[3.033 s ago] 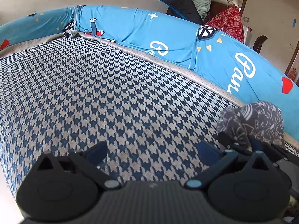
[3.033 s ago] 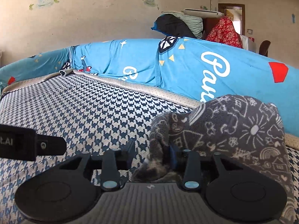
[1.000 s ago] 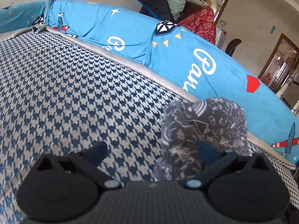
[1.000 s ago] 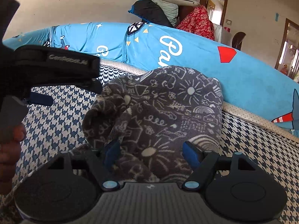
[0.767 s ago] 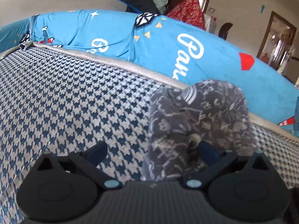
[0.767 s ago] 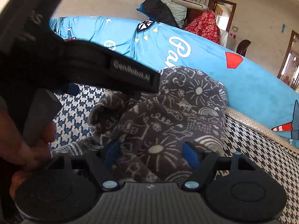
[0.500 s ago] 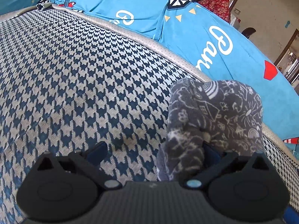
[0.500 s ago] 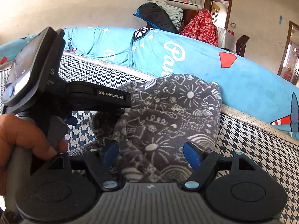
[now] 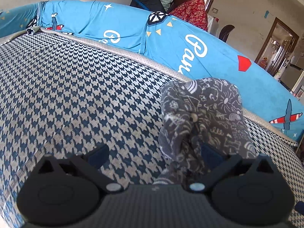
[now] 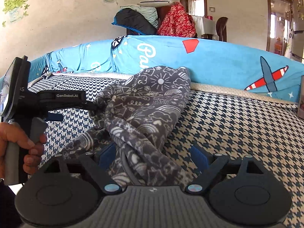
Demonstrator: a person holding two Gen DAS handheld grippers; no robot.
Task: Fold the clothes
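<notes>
**A crumpled grey garment on a checked sofa seat, between two hand-held grippers**

A dark grey fleece garment (image 10: 144,104), printed with white doodles of suns, clouds and houses, sits in a bunched heap on the sofa seat (image 9: 76,95), which is covered in a navy and cream houndstooth fabric. The heap is crumpled, with no flat panel or clean fold line showing. Part of it trails down toward the near edge of the seat.

The left gripper (image 9: 153,153) has its two blue-tipped fingers spread wide. The cloth drapes against its right finger (image 9: 210,154), but nothing is pinched. The right gripper (image 10: 153,153) is also spread wide, with a fold of the garment lying loosely between its fingers, not clamped. A hand (image 10: 20,144) holds the left tool's handle at the left of the right wrist view.

Behind the seat runs a bright blue backrest cover (image 10: 218,60) with white lettering and a cartoon plane. Piled laundry (image 10: 157,21) sits further back.

Judging by this, the garment needs spreading out: each gripper would need to close on a separate edge or corner and draw the cloth flat.
</notes>
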